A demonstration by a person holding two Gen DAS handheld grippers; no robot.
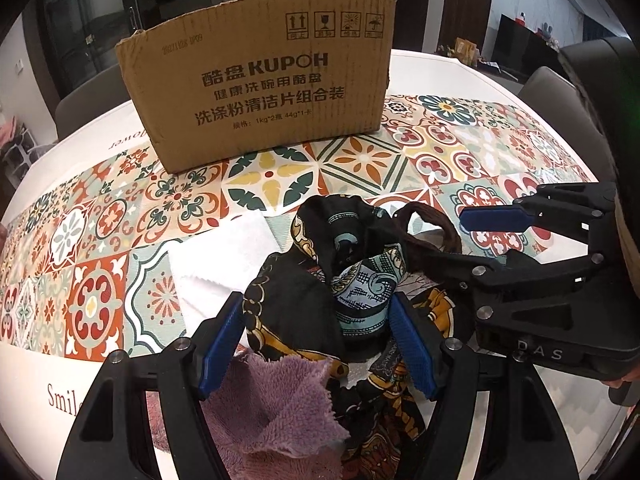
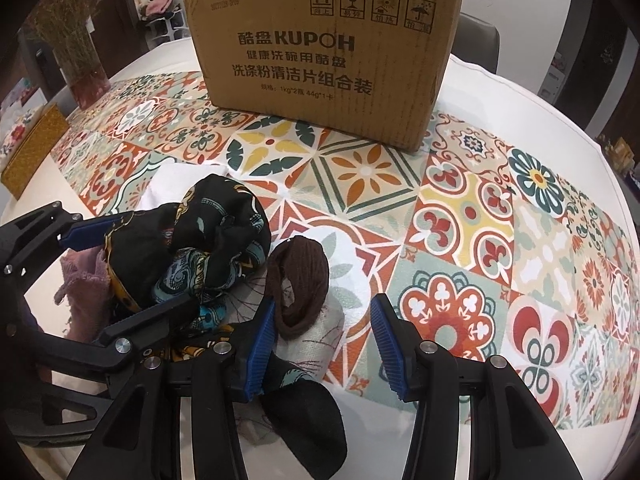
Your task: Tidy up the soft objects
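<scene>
So the main thing here is a black scarf [image 1: 320,280], silky-looking, printed with teal and gold patterns, all bunched into a lumpy mound on the bench [image 1: 480,72]. It sits on the near part of the tile-pattern mat [image 1: 280,176], in front of the cardboard box [image 1: 260,84] and well apart from it. No real long axis to the bundle since it's crumpled, but the heap pokes upward and a loose tail trails back toward the cameras.

The left gripper [image 1: 320,340] has its blue fingers [image 1: 222,344] spread on either side of the scarf bundle, cloth sitting between them; I can't tell if they're actually pinching it. The right gripper [image 2: 324,348] has its fingers wide apart with nothing between them, just mat, though the left-hand pad sits just beside a brown knit loop [image 2: 300,284].

Around the scarf: a purple fuzzy towel [image 1: 272,408] right under the left gripper, and a white cloth [image 1: 224,256] to its left, partly tucked under the scarf.

The left view shows the towel's fluffy texture and the right gripper coming in from the side. The right view shows the brown loop in full, a pale printed cloth [image 2: 320,332] under it, and a vase of dried flowers [image 2: 80,48] and a yellow woven box [image 2: 32,148] off at the far left.
</scene>
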